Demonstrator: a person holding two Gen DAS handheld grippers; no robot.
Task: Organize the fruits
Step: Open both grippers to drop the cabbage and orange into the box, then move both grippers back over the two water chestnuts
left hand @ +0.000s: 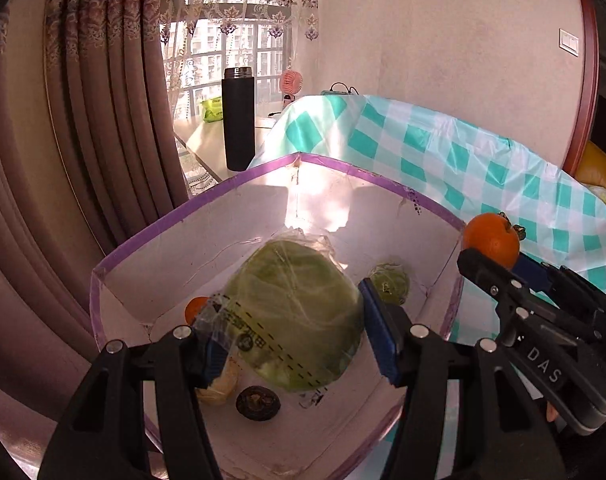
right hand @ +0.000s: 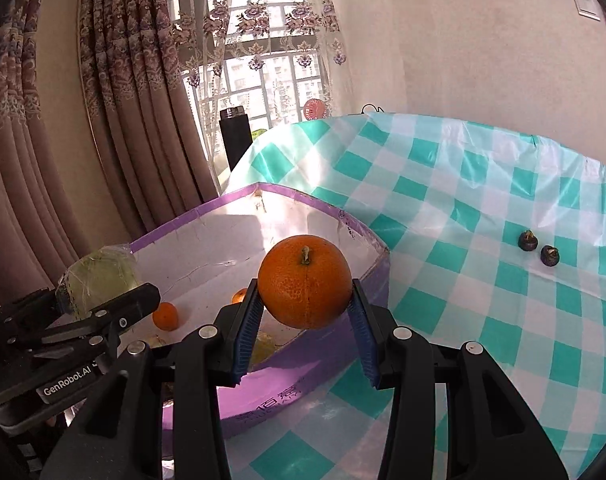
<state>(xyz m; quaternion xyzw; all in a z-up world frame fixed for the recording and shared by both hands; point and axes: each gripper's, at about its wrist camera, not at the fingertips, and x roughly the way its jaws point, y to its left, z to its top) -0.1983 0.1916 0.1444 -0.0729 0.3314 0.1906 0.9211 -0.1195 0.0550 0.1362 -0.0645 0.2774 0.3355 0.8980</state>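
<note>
While the left gripper [left hand: 291, 344] hangs over the purple-rimmed box [left hand: 159, 228], its blue pads are clamped on a plastic-wrapped cabbage [left hand: 299, 312], one pad at the vegetable's 3 o'clock side, the other at its 8 o'clock side under the wrap. Below it, on the box's white floor, lie a small green fruit [left hand: 389, 282] at 2 o'clock from the cabbage, a dark round fruit [left hand: 258, 403] at 6 o'clock, a pale yellow one [left hand: 219, 386] partly hidden behind the near finger, and a bit of orange peeking out at 9 o'clock.

To its right, the right gripper [right hand: 305, 320] pinches a large orange [right hand: 305, 282], stem up, jaws pressed on the fruit at 3 and 9 o'clock, above the box's near corner. Inside the box a small tangerine [right hand: 165, 316] sits at 9 o'clock from that orange.

On the green-checked tablecloth [right hand: 463, 300], two small dark fruits [right hand: 539, 250] rest side by side, well apart from the box, at 3 o'clock. A black flask [left hand: 238, 120] stands by the window at 12 o'clock, near a pink fan [left hand: 292, 82].
</note>
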